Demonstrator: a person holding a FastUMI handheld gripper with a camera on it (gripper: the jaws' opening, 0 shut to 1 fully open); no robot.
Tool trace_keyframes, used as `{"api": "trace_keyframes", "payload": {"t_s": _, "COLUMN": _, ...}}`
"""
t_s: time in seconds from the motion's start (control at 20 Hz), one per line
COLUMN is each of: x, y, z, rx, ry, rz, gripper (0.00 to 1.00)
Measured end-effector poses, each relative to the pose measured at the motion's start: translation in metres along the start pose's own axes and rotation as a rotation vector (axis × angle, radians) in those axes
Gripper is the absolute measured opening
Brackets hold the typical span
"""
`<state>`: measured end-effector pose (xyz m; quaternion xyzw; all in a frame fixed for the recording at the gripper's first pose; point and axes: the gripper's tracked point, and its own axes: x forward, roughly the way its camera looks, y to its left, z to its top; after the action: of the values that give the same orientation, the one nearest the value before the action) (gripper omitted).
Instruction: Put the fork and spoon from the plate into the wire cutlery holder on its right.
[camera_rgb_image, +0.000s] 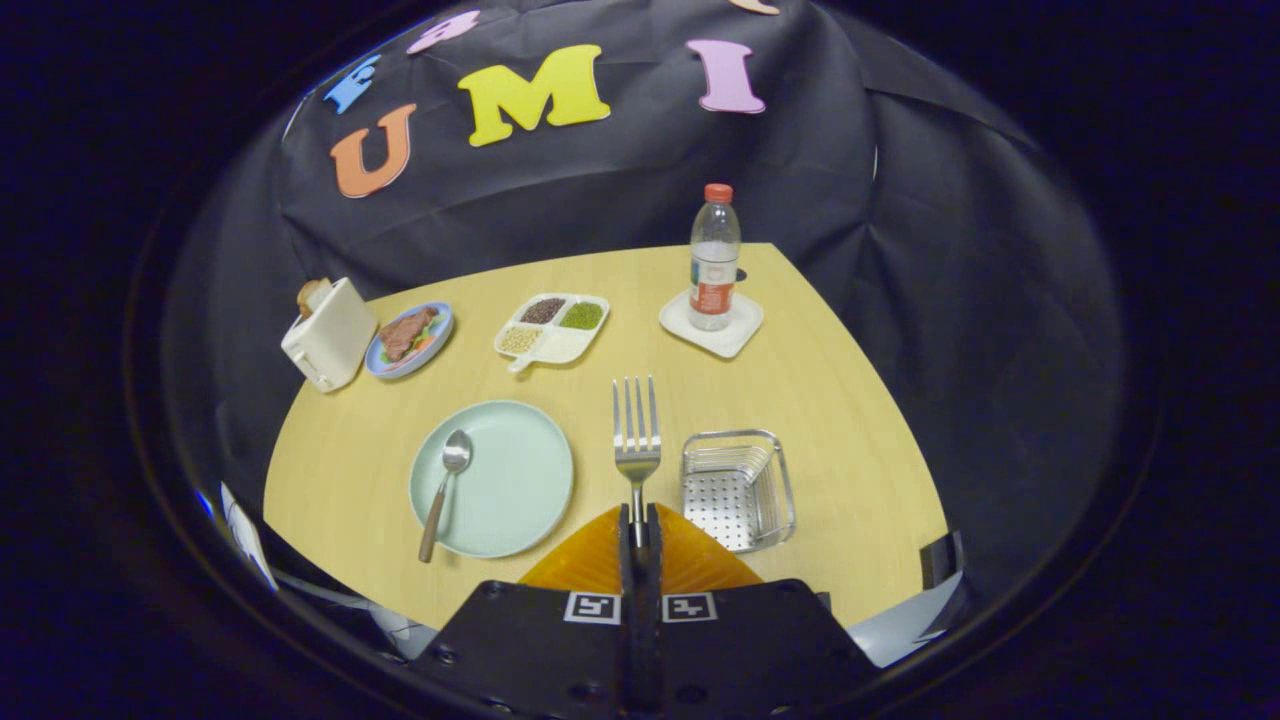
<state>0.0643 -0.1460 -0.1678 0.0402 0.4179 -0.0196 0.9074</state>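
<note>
Gripper view shows the tongs (640, 528) clamped on the handle of a metal fork (637, 432), held above the counter (820, 390). Its long axis runs straight ahead, four tines pointing toward 12 o'clock. At 3 o'clock of the fork sits the wire holder (738, 488). At 9 o'clock lies the pale green plate (520, 480), with the spoon (445, 490) on it, bowl toward 12 o'clock.

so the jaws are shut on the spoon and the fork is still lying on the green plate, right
No, swapped. In the gripper view the jaws grip the fork by its handle, while the spoon lies on the green plate.
</note>
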Motion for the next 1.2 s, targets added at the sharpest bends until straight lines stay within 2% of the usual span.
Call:
{"api": "trace_keyframes", "payload": {"t_s": 0.3, "x": -0.002, "y": -0.03, "z": -0.019, "rx": 0.048, "ry": 0.055, "rz": -0.006, "gripper": 0.0}}
{"api": "trace_keyframes", "payload": {"t_s": 0.55, "x": 0.009, "y": -0.036, "z": -0.034, "rx": 0.072, "ry": 0.115, "rz": -0.004, "gripper": 0.01}}
{"api": "trace_keyframes", "payload": {"t_s": 0.8, "x": 0.012, "y": -0.038, "z": -0.028, "rx": 0.102, "ry": 0.095, "rz": -0.024, "gripper": 0.04}}
{"api": "trace_keyframes", "payload": {"t_s": 0.9, "x": 0.01, "y": -0.04, "z": -0.018, "rx": 0.108, "ry": 0.048, "rz": -0.034, "gripper": 0.08}}
{"api": "trace_keyframes", "payload": {"t_s": 1.0, "x": 0.005, "y": -0.042, "z": -0.008, "rx": 0.11, "ry": -0.002, "rz": -0.053, "gripper": 0.17}}
{"api": "trace_keyframes", "payload": {"t_s": 1.05, "x": 0.003, "y": -0.041, "z": -0.003, "rx": 0.106, "ry": -0.025, "rz": -0.057, "gripper": 0.34}}
{"api": "trace_keyframes", "payload": {"t_s": 1.15, "x": -0.002, "y": -0.037, "z": 0.004, "rx": 0.086, "ry": -0.067, "rz": -0.054, "gripper": 0.6}}
{"api": "trace_keyframes", "payload": {"t_s": 1.2, "x": -0.007, "y": -0.033, "z": 0.005, "rx": 0.073, "ry": -0.087, "rz": -0.044, "gripper": 0.63}}
